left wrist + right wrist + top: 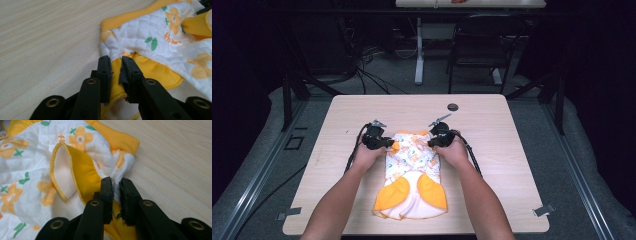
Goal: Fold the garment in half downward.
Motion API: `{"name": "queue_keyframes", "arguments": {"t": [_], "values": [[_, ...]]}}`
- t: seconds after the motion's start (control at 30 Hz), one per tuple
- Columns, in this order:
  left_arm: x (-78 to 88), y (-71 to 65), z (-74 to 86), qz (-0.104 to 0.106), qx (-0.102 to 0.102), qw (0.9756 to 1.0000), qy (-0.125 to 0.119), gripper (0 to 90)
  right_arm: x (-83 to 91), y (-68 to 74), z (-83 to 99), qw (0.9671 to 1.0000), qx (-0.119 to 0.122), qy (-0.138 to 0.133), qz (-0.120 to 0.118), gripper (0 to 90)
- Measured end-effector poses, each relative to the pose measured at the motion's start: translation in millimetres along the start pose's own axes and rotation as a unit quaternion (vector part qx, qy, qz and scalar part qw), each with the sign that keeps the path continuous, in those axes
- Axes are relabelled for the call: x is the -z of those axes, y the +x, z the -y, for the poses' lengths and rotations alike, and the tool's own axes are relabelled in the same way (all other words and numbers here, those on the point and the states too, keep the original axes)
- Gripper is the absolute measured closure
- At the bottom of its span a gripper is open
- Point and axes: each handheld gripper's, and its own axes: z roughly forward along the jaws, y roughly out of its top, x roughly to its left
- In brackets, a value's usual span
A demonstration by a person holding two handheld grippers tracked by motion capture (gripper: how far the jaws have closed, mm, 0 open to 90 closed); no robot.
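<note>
A small quilted garment (pixel 412 172), white with orange flowers and yellow trim, lay flat on the desk (pixel 492 125) near its front middle, its yellow flaps toward the person. The left gripper (pixel 388 143) sat at the garment's upper left edge, its jaws nearly together and pinching yellow cloth (pixel 115 75) between them. The right gripper (pixel 432 143) sat at the upper right edge, jaws likewise pressed on the garment's white and yellow edge (pixel 115 187). A yellow cuff (pixel 65 170) stood folded open beside the right jaws. A round dark grommet (pixel 453 107) sat in the desk beyond the garment.
</note>
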Motion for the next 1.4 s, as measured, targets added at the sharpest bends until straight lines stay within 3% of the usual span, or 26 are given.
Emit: {"name": "queue_keyframes", "arguments": {"t": [0.13,0.3,0.63,0.73,0.93,1.4], "values": [[0.5,-0.4,-0.3,0.002,0.014,0.9999,0.002,83.1,0.3,1.4,1.8,0.9999,-0.007,-0.007,0.003,83.7],[5.0,-1.6,-1.7,-0.004,0.011,0.9999,-0.002,84.6,4.1,4.6,2.7,0.9996,0.007,-0.013,0.024,85.2],[30.4,-5.9,-9.8,-0.013,-0.015,0.9993,-0.031,85.0,28.6,9.2,0.8,0.998,0.027,-0.049,0.03,85.5],[37.6,-7.8,-12.1,-0.015,-0.018,0.9989,-0.041,85.0,37.0,11.5,-0.6,0.9973,0.043,-0.048,0.033,85.5],[48.7,-8.8,-16.0,-0.014,-0.024,0.9983,-0.051,85.0,52.0,16.2,-3.9,0.9958,0.053,-0.066,0.035,85.5],[72.5,-6.9,-29.0,-0.02,-0.027,0.9963,-0.079,85.0,72.0,25.6,-21.6,0.9928,0.075,-0.081,0.047,85.5]]}}
